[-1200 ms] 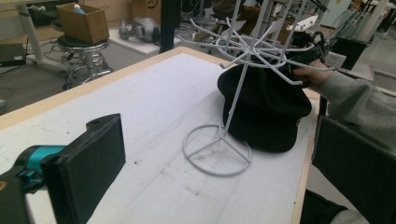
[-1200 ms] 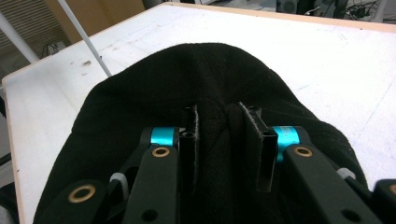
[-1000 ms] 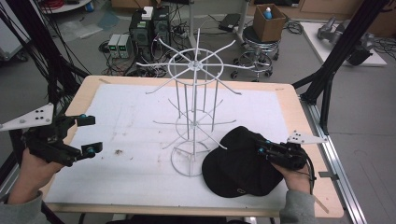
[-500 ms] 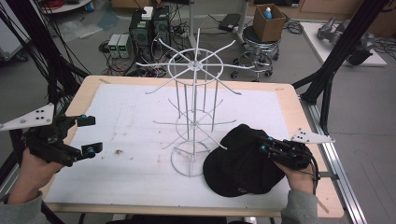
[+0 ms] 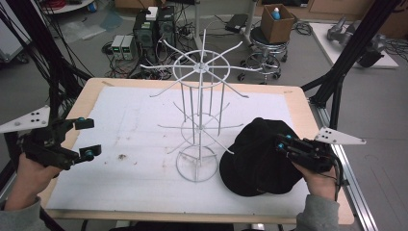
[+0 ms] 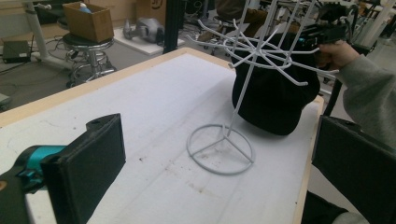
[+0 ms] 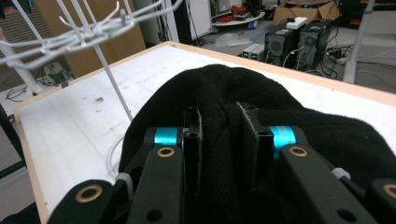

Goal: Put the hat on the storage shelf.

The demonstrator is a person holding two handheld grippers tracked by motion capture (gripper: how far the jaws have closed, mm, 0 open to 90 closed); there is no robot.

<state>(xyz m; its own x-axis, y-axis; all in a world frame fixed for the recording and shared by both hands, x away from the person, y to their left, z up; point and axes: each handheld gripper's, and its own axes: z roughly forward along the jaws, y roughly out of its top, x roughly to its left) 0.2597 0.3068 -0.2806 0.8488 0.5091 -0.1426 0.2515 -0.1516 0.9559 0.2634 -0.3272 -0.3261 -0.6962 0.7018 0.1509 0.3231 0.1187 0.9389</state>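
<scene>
Worktop (image 5: 144, 120): a wood-edged table covered by a white sheet, with small brown stains near the left gripper's side.
Wire rack (image 5: 199, 115): a white wire stand upright at the middle of the worktop; its ring base (image 6: 221, 149) lies flat on the sheet, a thin stem rises from it, and hook arms spread outward from rings higher up.
Black cap (image 5: 257, 156): on the right front part of the worktop, just beside the rack's base. It looks lifted and tilted at the gripper's side, the crown bulging up; in the high view its long axis runs roughly from the rack's base toward the person's right hand. Which way the brim points cannot be told.
Right gripper (image 5: 284, 143): at the cap's right edge, held by the right hand (image 5: 320, 175); in the right gripper view its fingers (image 7: 254, 144) are clenched on a fold of the cap's black fabric.
Left gripper (image 5: 86, 139): held over the worktop's left edge, well apart from rack and cap; its fingers (image 6: 88, 163) are spread wide, grasping nothing.
</scene>
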